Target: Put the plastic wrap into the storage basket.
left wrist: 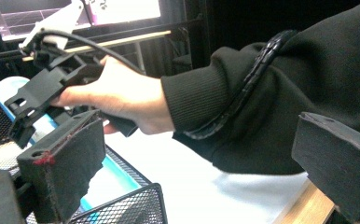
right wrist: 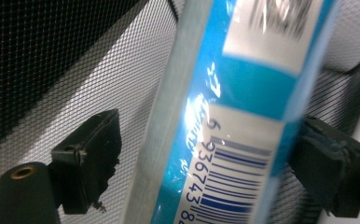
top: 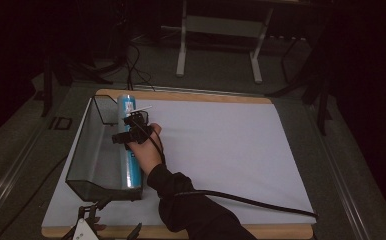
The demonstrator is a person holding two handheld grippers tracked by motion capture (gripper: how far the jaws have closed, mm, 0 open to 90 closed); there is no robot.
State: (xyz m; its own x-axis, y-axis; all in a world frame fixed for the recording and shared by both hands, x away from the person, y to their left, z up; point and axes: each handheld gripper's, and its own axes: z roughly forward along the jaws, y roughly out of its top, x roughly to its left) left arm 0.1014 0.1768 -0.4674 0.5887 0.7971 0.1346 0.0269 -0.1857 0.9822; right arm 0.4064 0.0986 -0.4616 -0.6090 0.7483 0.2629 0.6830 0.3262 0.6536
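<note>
Leftmost in the high view, a dark wire-mesh tray (top: 83, 165) sits along the left part of the white sheet (top: 221, 150) that covers the wooden table (top: 191, 96). A long blue tube (top: 130, 150) lies lengthwise along the tray's right side, its far end with a white label toward the upper left of the frame.

At the bottom left edge of the high view, the left gripper (top: 88, 225) is partly in frame near the tray's near corner. In the left gripper view, its two black foam-padded jaws stand wide apart with nothing between them; mesh tray corner (left wrist: 136, 205) and blue tube (left wrist: 117, 175) lie below.

Left of centre in the high view, the right hand (top: 146, 147) holds the right gripper (top: 128, 131) down over the tube's middle; a black sleeve (top: 191, 210) and trailing cable (top: 251, 202) run toward the lower right.

In the right gripper view, the tube (right wrist: 234, 121) runs between the jaws, barcode visible at lower centre. The right pad touches the tube's edge; the left pad stands apart from it, mesh showing in the gap. Jaws are spread around the tube, not clamped on it.
</note>
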